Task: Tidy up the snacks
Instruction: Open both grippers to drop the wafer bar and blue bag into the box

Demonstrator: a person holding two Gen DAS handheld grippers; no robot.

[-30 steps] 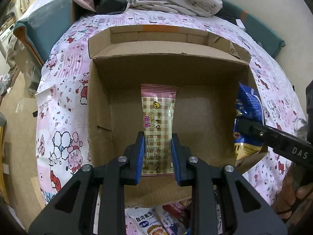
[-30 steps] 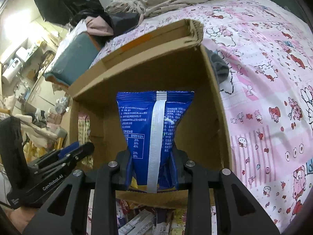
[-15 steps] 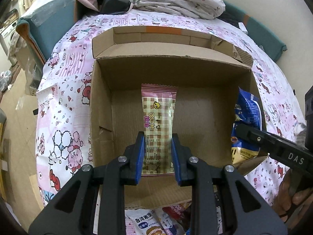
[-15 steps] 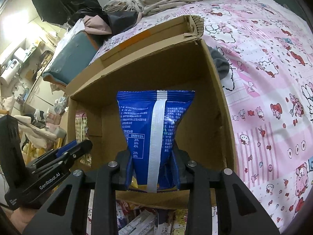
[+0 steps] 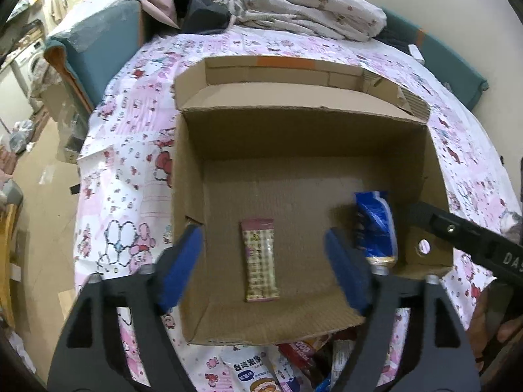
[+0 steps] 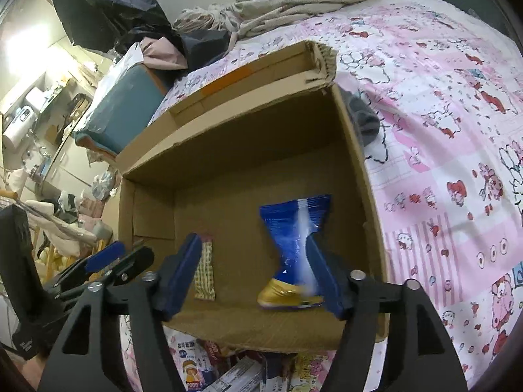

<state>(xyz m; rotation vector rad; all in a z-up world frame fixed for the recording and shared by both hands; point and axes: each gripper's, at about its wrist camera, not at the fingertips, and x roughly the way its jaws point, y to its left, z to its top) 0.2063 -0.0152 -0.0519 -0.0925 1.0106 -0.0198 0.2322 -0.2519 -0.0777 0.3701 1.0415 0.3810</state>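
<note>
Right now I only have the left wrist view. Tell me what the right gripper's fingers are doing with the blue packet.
Observer: The right gripper is open. The blue packet stands on its gold end by one finger, unclamped and blurred.
Operator: Report anything outside the right wall of the cardboard box.
Observer: A dark grey cloth lies on the bedsheet right beside that wall.
</note>
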